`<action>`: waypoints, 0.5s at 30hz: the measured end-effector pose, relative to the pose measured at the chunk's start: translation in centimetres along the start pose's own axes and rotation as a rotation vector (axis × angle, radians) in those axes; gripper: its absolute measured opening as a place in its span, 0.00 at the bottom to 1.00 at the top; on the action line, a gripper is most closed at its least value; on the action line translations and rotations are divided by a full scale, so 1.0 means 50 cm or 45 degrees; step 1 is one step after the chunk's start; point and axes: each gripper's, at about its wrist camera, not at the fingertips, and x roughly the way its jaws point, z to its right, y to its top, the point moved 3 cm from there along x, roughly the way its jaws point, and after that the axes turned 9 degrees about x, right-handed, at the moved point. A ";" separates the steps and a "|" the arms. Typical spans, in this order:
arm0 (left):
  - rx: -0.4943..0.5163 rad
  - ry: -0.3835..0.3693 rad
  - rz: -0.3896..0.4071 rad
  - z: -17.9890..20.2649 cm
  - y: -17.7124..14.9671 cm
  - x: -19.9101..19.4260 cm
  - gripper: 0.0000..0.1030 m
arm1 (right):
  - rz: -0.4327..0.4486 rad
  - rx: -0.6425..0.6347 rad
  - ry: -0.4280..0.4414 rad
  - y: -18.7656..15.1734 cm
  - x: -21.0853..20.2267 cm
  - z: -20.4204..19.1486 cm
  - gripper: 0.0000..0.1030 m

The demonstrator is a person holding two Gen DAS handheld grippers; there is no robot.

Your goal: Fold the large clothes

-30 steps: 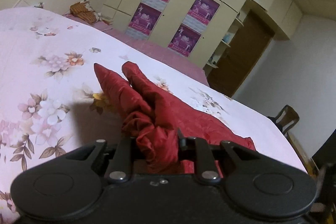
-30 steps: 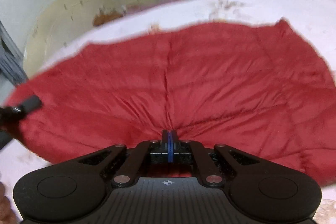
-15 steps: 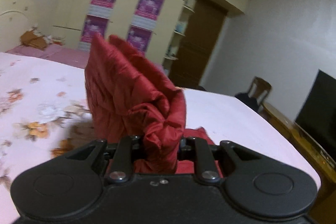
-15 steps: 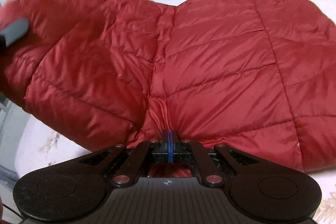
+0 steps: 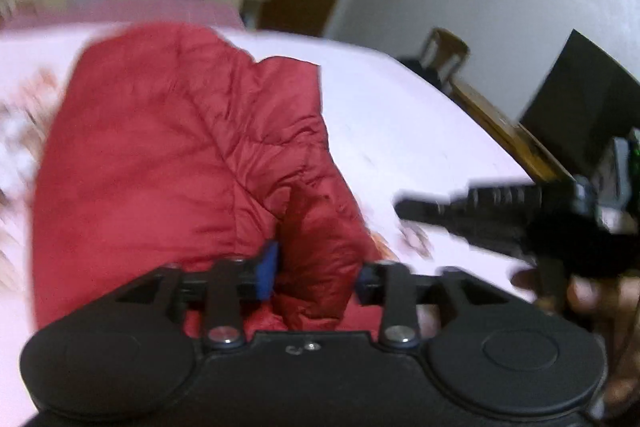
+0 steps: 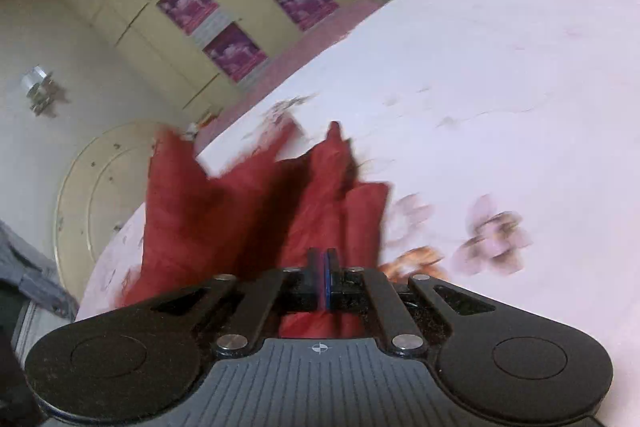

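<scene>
1. Left wrist view: the left hand-held gripper (image 5: 316,273) has its jaws spread apart, and they have just been opening.
2. A bunched fold of the red jacket (image 5: 168,163) lies in the gap. The blue pad (image 5: 267,269) on the left finger sits just beside the cloth. With the motion blur, contact on either side cannot be confirmed. No firm clamp shows.
3. The jacket lies on the bed (image 5: 400,131), on the floral sheet. It is folded into a mound that runs from the near edge of the bed toward the far side.
4. The right hand-held gripper (image 5: 404,207) enters this view from the right edge. It hangs over the sheet, beside the right edge of the jacket. Part of a hand (image 5: 588,301) shows below it.
5. Right wrist view: the right hand-held gripper (image 6: 323,277) is fully closed, with its pads pressed together.
6. Red jacket (image 6: 256,211) cloth passes under and around the closed tips. A pinch on a thin layer is probable, but the bite itself is hidden by the fingers.
7. In this view the jacket rises in crumpled peaks ahead of the tips, near the left edge of the bed (image 6: 500,75).
8. Background: a wardrobe (image 6: 132,19) with purple posters (image 6: 234,53) behind the bed, a headboard (image 6: 92,187) at left, and a chair (image 5: 444,47) and dark screen (image 5: 580,95) past the bed.
</scene>
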 end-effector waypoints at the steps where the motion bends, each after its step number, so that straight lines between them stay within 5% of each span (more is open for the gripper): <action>1: -0.030 -0.069 0.005 0.002 -0.003 -0.007 0.72 | -0.001 0.019 -0.002 0.006 -0.008 0.006 0.03; 2: -0.069 -0.111 0.023 0.000 -0.003 -0.024 0.86 | -0.005 0.024 -0.003 0.012 -0.010 0.008 0.08; 4: -0.165 -0.154 0.098 -0.021 0.005 -0.079 0.84 | 0.043 -0.003 0.041 0.025 -0.024 -0.003 0.96; 6: -0.255 -0.169 0.225 -0.062 0.017 -0.138 0.74 | 0.041 -0.044 0.121 0.041 -0.024 -0.031 0.96; 9: -0.354 0.007 0.358 -0.165 0.036 -0.189 0.68 | -0.035 -0.063 0.200 0.060 0.004 -0.059 0.92; 11: -0.400 0.115 0.361 -0.235 0.038 -0.180 0.64 | -0.096 -0.073 0.216 0.065 0.034 -0.077 0.89; 15: -0.546 0.120 0.319 -0.347 0.025 -0.122 0.53 | -0.219 -0.069 0.188 0.072 0.107 -0.093 0.89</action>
